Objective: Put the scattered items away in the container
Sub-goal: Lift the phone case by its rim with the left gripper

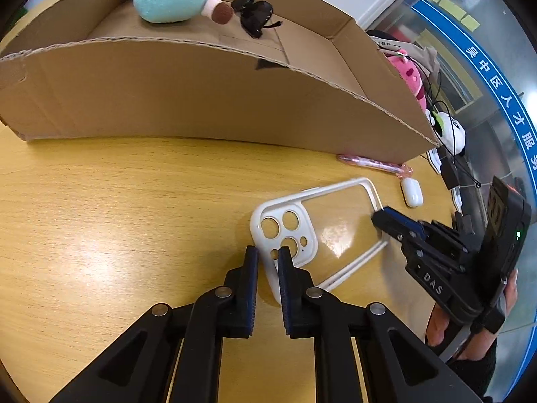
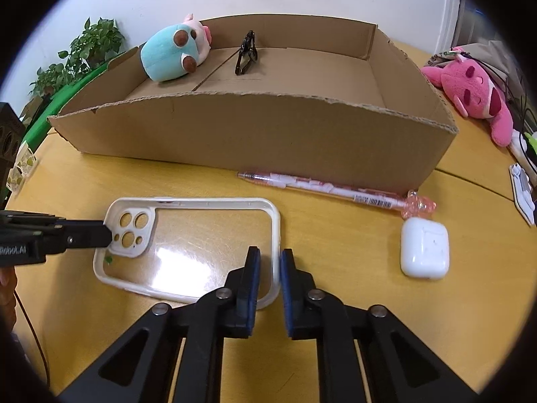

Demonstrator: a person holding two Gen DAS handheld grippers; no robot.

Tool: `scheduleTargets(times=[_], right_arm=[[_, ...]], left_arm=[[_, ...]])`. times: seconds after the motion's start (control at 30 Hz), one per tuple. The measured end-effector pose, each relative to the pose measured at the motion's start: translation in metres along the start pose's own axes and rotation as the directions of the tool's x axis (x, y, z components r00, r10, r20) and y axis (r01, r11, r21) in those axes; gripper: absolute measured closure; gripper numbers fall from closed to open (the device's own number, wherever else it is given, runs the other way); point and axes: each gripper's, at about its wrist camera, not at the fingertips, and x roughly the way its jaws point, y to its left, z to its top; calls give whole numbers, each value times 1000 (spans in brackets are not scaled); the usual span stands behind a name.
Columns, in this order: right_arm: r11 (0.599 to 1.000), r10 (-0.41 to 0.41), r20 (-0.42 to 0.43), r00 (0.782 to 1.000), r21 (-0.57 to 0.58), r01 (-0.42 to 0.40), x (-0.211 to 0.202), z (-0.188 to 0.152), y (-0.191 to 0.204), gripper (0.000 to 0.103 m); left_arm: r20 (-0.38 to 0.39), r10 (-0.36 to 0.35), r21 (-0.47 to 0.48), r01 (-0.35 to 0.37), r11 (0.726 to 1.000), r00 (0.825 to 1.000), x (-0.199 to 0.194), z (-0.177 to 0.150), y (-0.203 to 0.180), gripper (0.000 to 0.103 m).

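Left gripper clenched on camera-end rim of phone case, lower centre of frame. Right gripper pinching opposite short rim. Case flat on yellow table, in front of cardboard box at upper centre. Judgement: lift both ends level together, clear near wall, lower beside blue plush and sunglasses. Pen, earbud case not yet boxed.

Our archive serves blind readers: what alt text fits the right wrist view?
Two grippers pinch opposite ends of a clear phone case on a yellow table; beyond it, a cardboard box holds a teal plush.
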Motion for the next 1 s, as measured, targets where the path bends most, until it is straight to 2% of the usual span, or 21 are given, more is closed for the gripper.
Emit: scheduleTargets(times=[0.13,0.33,0.6,0.9,1.0], right_arm=[[999,32,-12,999,4,-32,-2,-3,8,95],[999,45,-21,999,8,-44,-6,-12,27,96],[998,55,-12,998,-10,-55,-8,-18,53,96],[997,62,-6,998,-39,-62,-8,-15,68,96],[997,64,-10,998,-38,-64,-5,-13,70,96]], left_arm=[[14,41,2,-41,999,999,-6,1,8,94],[26,13,-3,-13,1000,1000,-16,-2,30,95],[44,19,15,-19,1000,999,-31,-11,49,95],[93,31,28,-33,999,995,-44,-12,55,95],[82,32,21,-34,999,996,-41,-11,58,95]])
